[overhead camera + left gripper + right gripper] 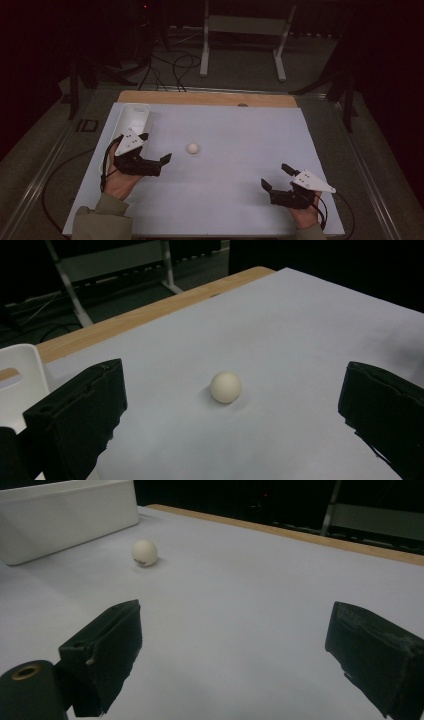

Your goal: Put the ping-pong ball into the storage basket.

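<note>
A small white ball (pixel 193 148) rests on the white sheet (pixel 230 200) near the table's middle. My left gripper (pixel 155 147) is held at the left, open, with the ball a short way off its jaws and nothing between them. In the left gripper view the ball (pixel 225 387) lies ahead, centred between the wide-apart jaws of that gripper (pixel 232 412). My right gripper (pixel 276 176) hovers near the front right, open and empty. Its own view has the ball (pixel 144 553) far off at upper left, beyond the gripper (pixel 235 645).
A long white tray (pixel 134 116) stands at the back left of the sheet, just behind my left hand; it also appears as a white tray (pixel 20 380) and a white tray (pixel 65 520). A wooden table edge (pixel 210 98) runs along the back. Cables and a metal stand (pixel 245 30) lie on the floor beyond.
</note>
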Action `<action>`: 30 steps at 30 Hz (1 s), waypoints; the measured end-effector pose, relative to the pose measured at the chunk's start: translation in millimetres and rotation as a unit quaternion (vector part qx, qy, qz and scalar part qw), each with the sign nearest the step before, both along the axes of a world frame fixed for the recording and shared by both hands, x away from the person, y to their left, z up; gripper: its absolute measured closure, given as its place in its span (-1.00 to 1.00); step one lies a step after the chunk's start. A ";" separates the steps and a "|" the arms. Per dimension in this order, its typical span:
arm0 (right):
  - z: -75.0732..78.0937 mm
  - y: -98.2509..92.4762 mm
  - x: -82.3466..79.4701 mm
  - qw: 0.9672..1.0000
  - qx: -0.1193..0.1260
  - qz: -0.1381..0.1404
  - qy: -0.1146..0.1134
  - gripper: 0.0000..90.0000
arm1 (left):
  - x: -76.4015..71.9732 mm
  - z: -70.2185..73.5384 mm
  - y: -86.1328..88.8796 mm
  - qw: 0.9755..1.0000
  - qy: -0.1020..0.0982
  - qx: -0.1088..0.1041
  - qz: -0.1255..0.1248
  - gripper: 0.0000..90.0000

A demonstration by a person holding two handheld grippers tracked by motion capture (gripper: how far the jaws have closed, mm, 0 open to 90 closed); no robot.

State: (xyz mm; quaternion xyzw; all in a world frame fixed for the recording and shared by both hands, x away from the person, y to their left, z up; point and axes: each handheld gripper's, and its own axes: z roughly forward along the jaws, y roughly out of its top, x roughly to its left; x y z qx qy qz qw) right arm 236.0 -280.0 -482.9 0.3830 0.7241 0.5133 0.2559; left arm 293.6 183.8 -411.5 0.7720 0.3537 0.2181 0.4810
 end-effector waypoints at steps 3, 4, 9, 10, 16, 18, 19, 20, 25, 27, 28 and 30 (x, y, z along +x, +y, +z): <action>-0.1 -0.4 0.1 1.000 0.000 0.000 0.000 -0.83 | 3.5 0.5 -4.2 1.000 0.002 0.007 -0.002 -1.00; -0.3 -0.3 0.1 1.000 0.001 0.000 0.000 -0.83 | 4.5 0.8 -5.6 1.000 0.001 0.009 -0.003 -1.00; -0.3 -0.2 -0.1 1.000 0.001 0.003 0.000 -0.83 | 9.7 3.9 -11.7 1.000 0.002 0.016 -0.004 -1.00; -0.3 -0.2 0.0 1.000 0.001 0.003 0.000 -0.83 | 10.6 4.3 -12.9 1.000 0.003 0.016 -0.005 -1.00; -0.6 0.1 -0.2 1.000 0.000 0.004 0.003 -0.83 | 16.3 6.8 -17.3 1.000 0.006 0.025 -0.004 -1.00; -0.8 0.0 -0.1 1.000 -0.001 0.004 0.002 -0.83 | 16.8 7.4 -18.0 1.000 0.006 0.026 -0.004 -1.00; -0.8 0.0 -0.1 1.000 -0.001 0.004 0.002 -0.83 | 17.4 8.2 -18.5 1.000 0.006 0.027 -0.004 -1.00; -0.8 0.1 -0.1 1.000 0.000 0.003 0.003 -0.83 | 17.9 9.1 -18.8 1.000 0.006 0.027 -0.005 -1.00; -1.1 0.4 0.0 1.000 -0.001 0.003 0.004 -0.83 | 20.6 10.3 -20.8 1.000 0.007 0.028 -0.001 -1.00; -1.1 0.4 0.0 1.000 -0.001 0.003 0.004 -0.83 | 22.3 10.4 -21.2 1.000 0.009 0.029 -0.002 -1.00; -1.1 0.5 0.1 1.000 -0.001 0.003 0.004 -0.83 | 22.9 10.4 -21.9 1.000 0.010 0.029 -0.001 -1.00; -1.2 0.4 0.1 1.000 -0.001 0.003 0.004 -0.83 | 24.4 10.6 -23.2 0.999 0.013 0.030 -0.003 -1.00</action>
